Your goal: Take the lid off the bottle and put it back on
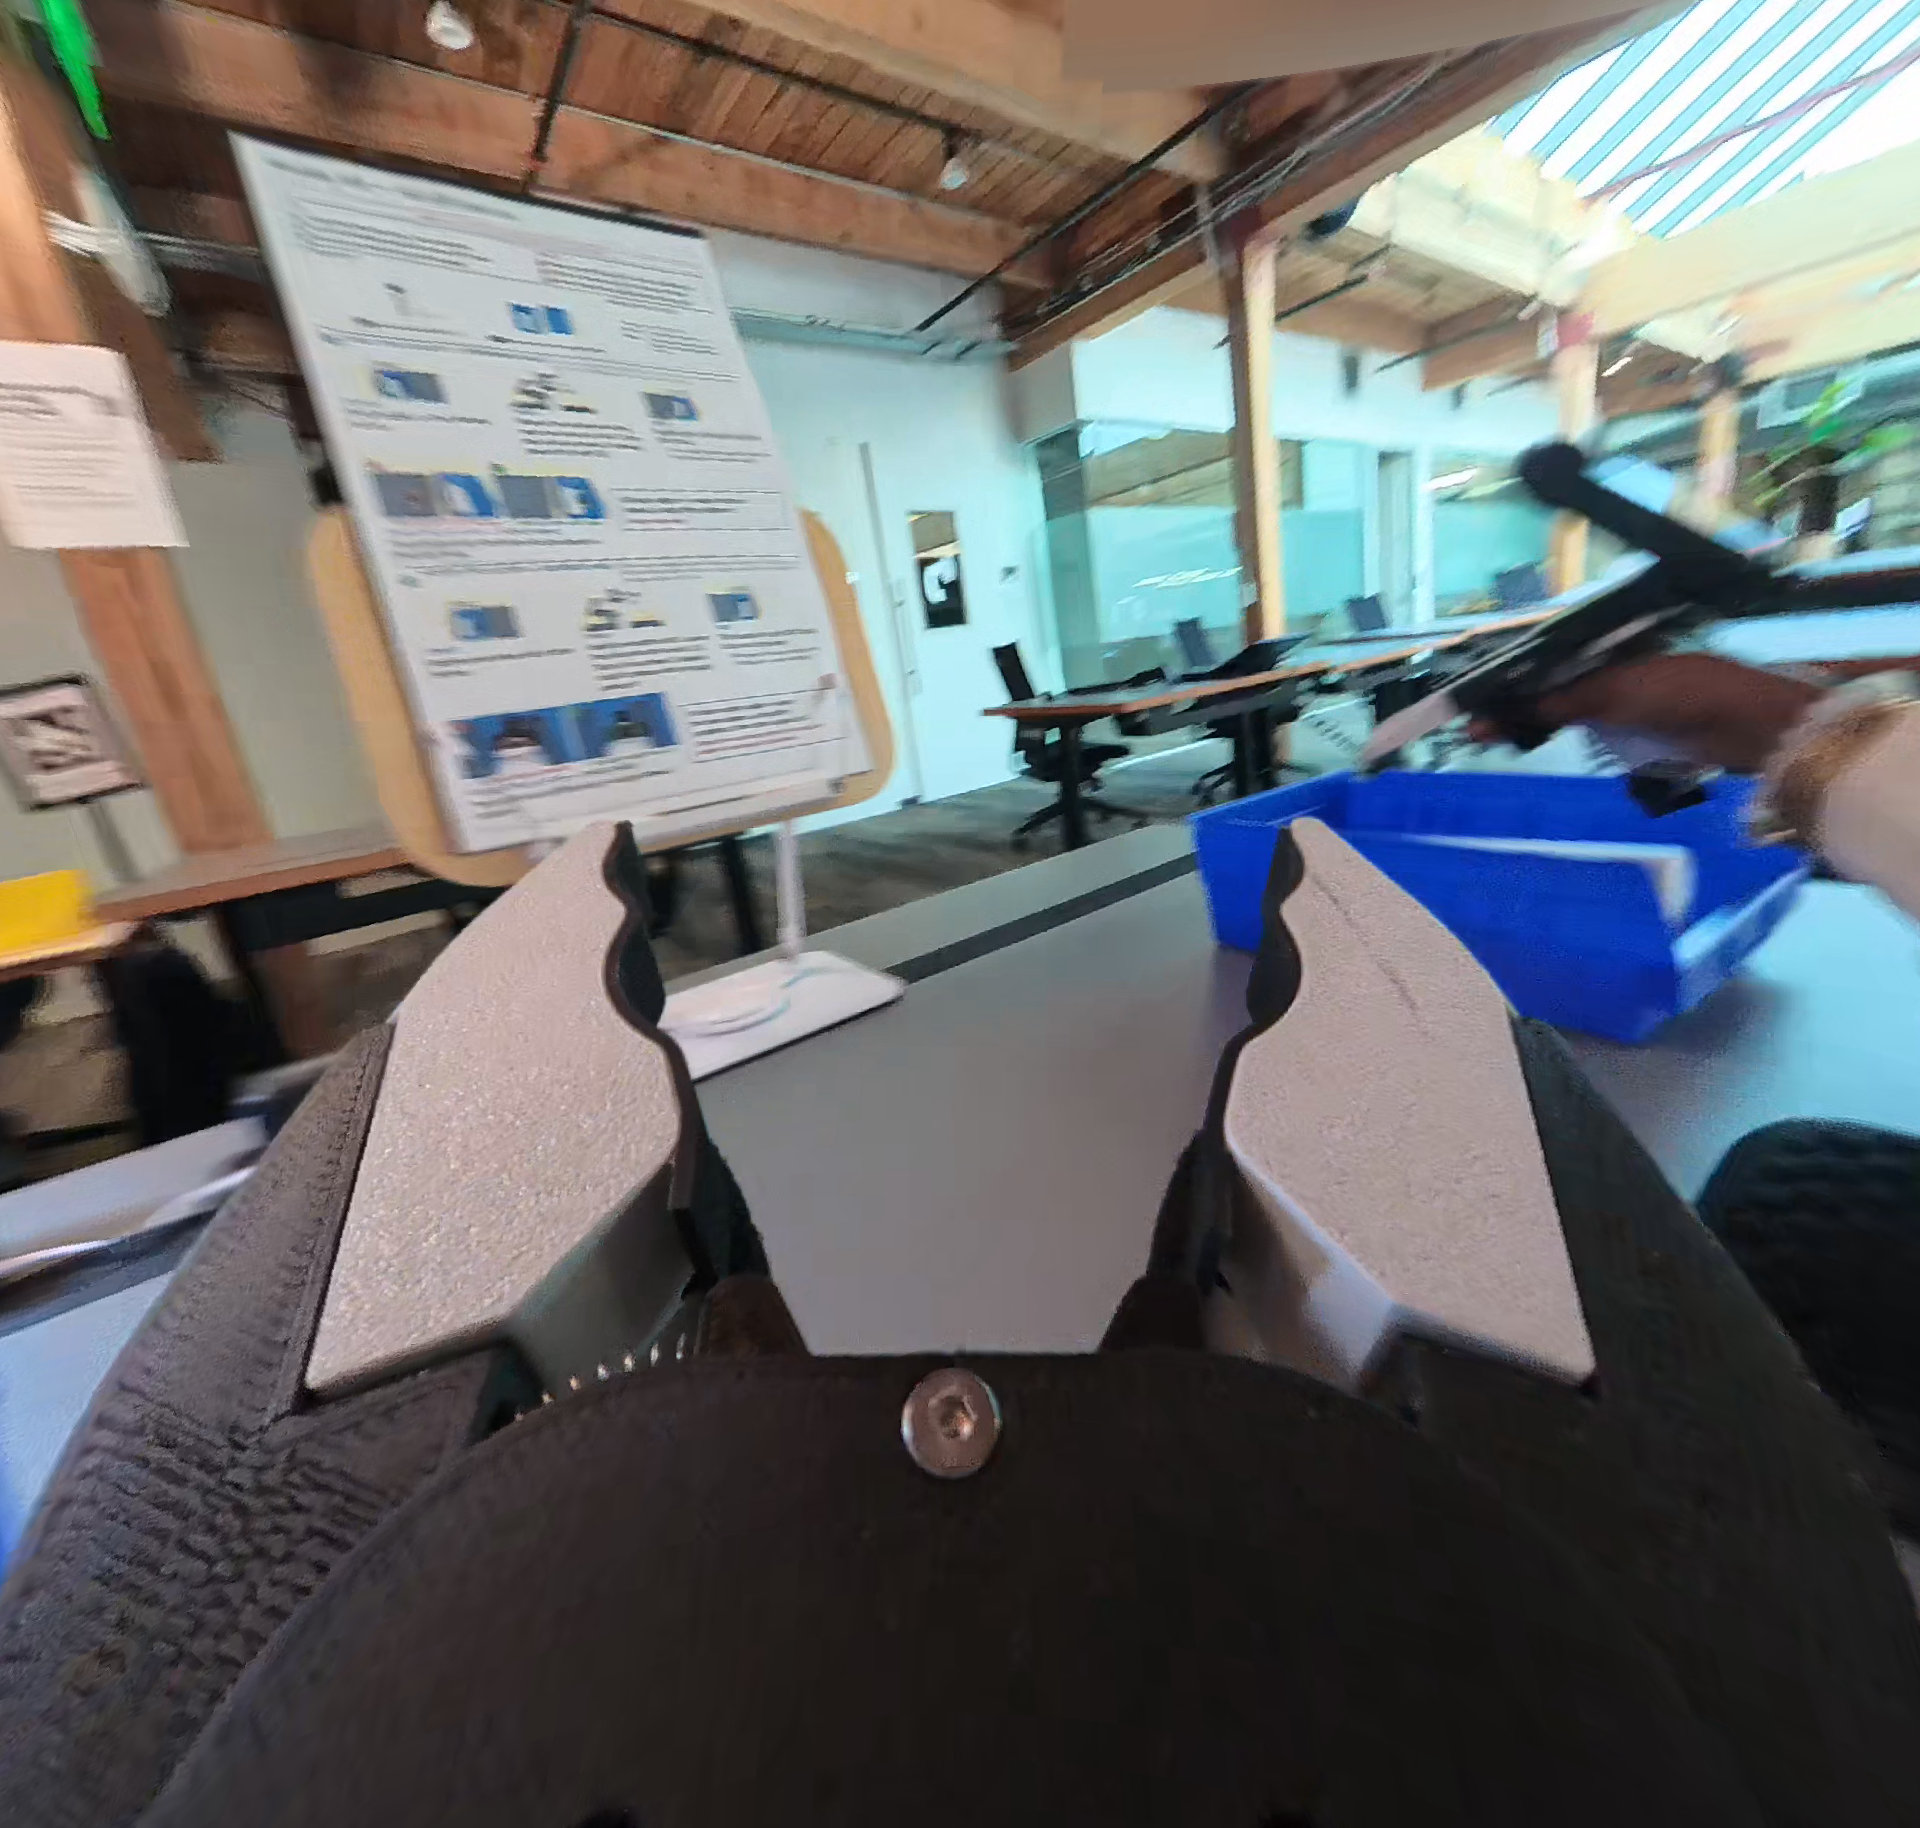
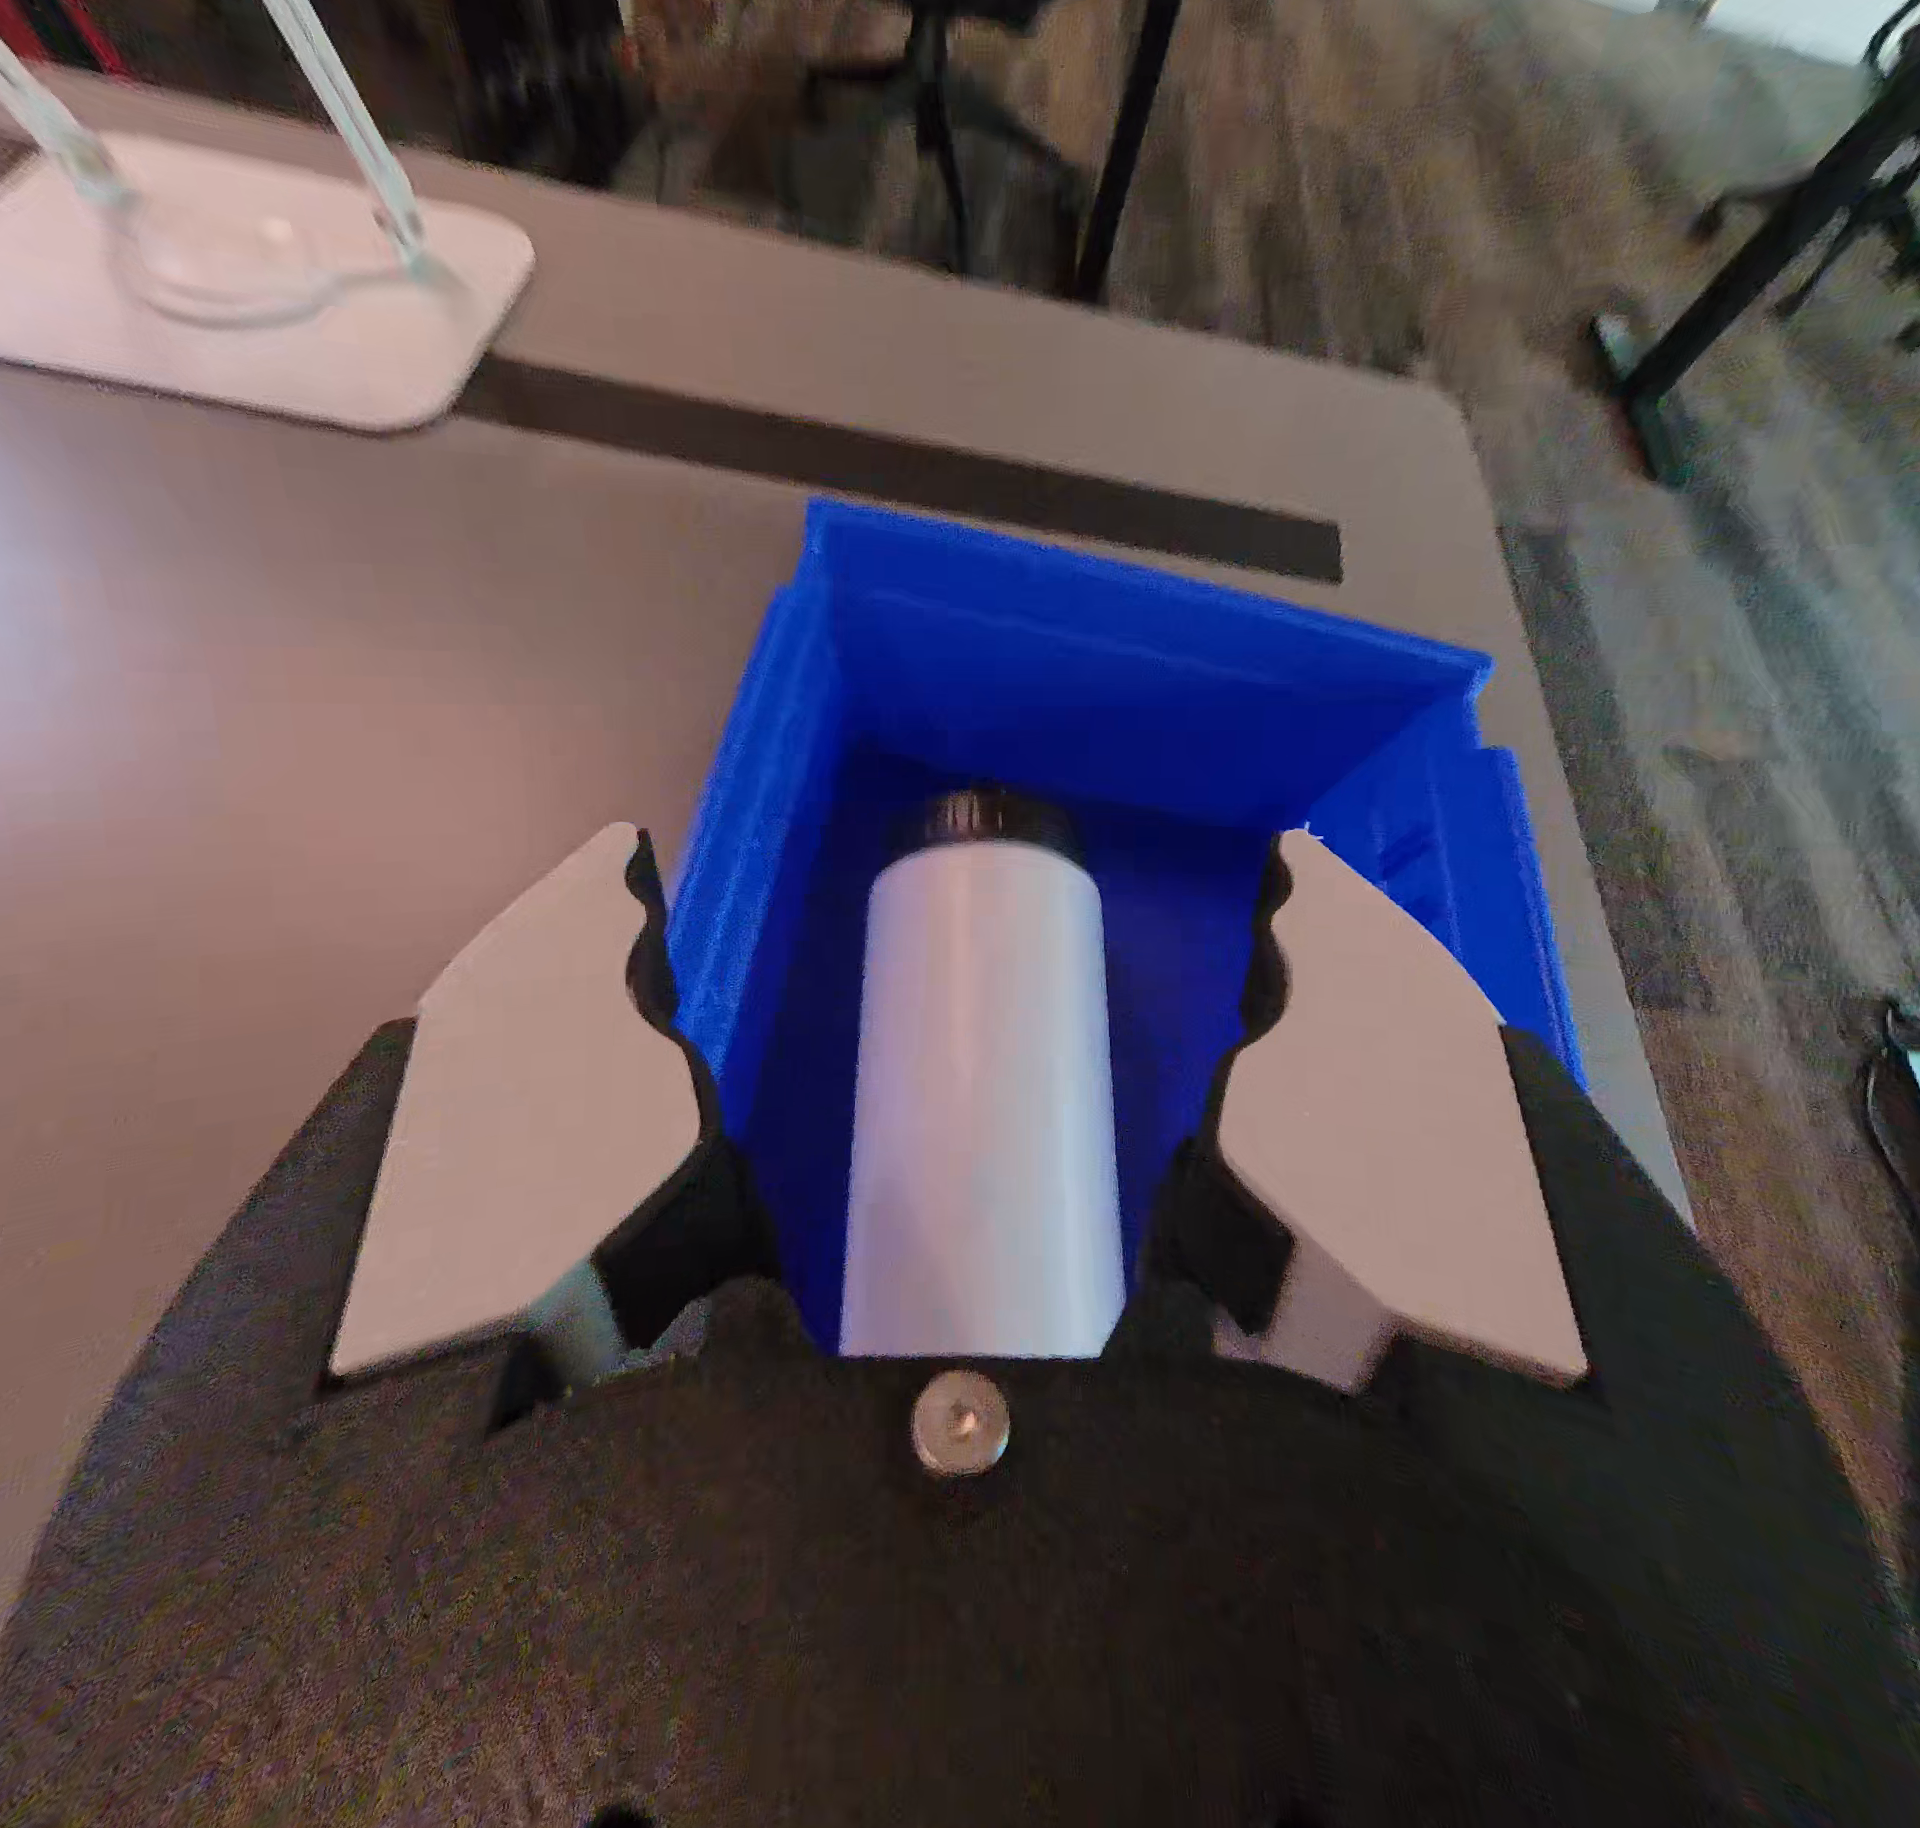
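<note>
Bottle (image 2: 982, 1103): white body, dark lid (image 2: 971, 814) on its far end, lying on its side inside the blue bin (image 2: 1143, 677) on the grey bench (image 2: 312, 739). We see it lengthwise in the right wrist view, running away from the camera with the lid end pointing toward the bin's far wall.

Position relative to jaws: the right gripper (image 2: 956, 864) hangs above the bin with its jaws spread wide, one on each side of the bottle's line. We cannot tell whether anything touches; nothing is grasped.

Left gripper (image 1: 951, 874): jaws likewise released and empty, held over bare bench (image 1: 987, 1134) to the left of the bin (image 1: 1455, 905), well apart from the bottle.

Counts: we log one bottle, one lid, one bin, two grippers. One white stand base (image 2: 260, 303) sits on the bench near its far left.

View differences: only the right wrist view shows the bottle and lid. In the left wrist view the bin's interior contents are unclear; that view instead shows the right gripper (image 1: 1434, 729) from the side, blurred, held in a hand (image 1: 1683, 708) above the bin, plus a board (image 1: 540, 490) on the stand and office desks beyond.
</note>
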The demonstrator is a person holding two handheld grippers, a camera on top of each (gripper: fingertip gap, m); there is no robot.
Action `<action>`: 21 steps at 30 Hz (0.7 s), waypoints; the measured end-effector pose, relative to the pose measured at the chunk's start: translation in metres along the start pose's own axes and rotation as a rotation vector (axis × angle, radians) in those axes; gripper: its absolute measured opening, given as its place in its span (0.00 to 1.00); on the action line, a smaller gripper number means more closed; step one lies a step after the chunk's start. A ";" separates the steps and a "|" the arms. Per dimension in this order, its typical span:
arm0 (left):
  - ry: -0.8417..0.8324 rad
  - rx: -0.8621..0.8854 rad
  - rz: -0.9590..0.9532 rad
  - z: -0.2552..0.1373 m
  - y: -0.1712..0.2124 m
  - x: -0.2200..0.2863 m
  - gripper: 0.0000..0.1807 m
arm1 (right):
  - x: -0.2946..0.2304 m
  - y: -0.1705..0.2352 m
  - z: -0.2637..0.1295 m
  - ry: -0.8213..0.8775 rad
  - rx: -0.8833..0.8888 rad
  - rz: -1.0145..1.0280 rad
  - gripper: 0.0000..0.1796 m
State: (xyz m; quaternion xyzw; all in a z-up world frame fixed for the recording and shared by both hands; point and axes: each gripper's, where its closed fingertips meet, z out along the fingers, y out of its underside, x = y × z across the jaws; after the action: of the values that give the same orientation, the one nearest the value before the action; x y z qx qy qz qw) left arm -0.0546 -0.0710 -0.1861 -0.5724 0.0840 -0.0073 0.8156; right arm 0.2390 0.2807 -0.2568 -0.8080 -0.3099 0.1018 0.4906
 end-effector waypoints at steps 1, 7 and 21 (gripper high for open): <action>-0.043 -0.019 0.052 -0.012 -0.007 -0.010 0.60 | -0.006 -0.012 -0.018 -0.005 0.106 0.004 0.65; -0.460 -0.312 0.404 -0.100 -0.005 -0.107 0.53 | -0.056 -0.013 -0.122 0.007 0.496 -0.088 0.61; -0.542 -0.814 0.244 -0.137 0.116 -0.152 0.10 | -0.087 0.087 -0.067 0.118 0.081 -0.290 0.07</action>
State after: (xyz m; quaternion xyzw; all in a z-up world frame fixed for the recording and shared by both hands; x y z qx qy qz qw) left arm -0.2342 -0.1422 -0.3208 -0.8114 -0.0686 0.2703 0.5137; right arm 0.2368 0.1518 -0.3098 -0.7388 -0.3897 -0.0055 0.5498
